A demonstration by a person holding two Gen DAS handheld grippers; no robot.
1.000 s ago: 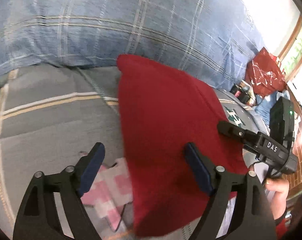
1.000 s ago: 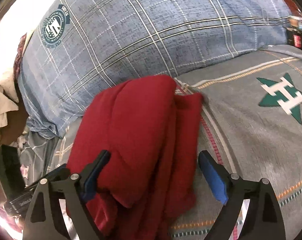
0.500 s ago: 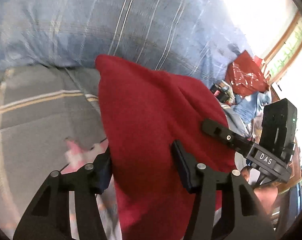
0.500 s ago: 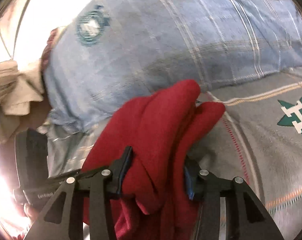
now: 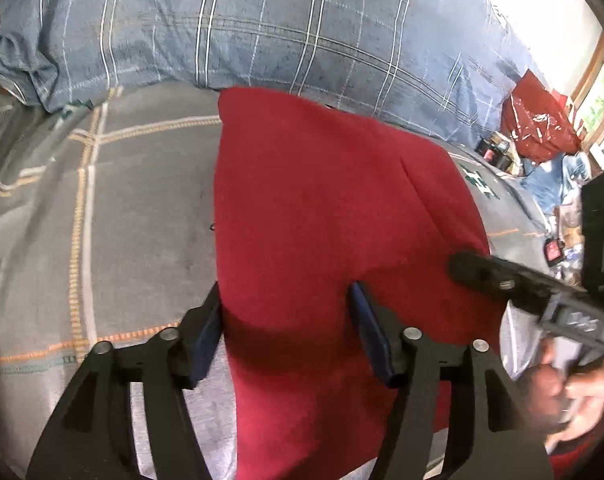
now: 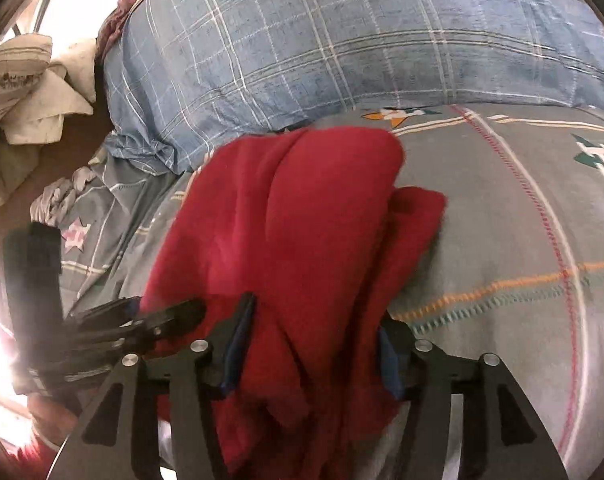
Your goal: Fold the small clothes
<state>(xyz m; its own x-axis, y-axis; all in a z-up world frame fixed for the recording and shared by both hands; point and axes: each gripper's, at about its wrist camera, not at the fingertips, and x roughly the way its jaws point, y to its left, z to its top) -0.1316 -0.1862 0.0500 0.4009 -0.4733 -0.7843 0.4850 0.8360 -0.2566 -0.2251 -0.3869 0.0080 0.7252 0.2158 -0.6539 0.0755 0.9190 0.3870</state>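
Both claws, left [image 5: 286, 332] and right [image 6: 308, 344], clamp red cloth [image 5: 322, 208] over grey bedspread [image 5: 142, 208] below plaid pillow [image 5: 262, 28].

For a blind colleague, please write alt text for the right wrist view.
The right tongs are shut on a folded red fleece garment lying on a grey checked bedspread. Behind it lies a blue plaid pillow; the left tongs reach the garment from the left.
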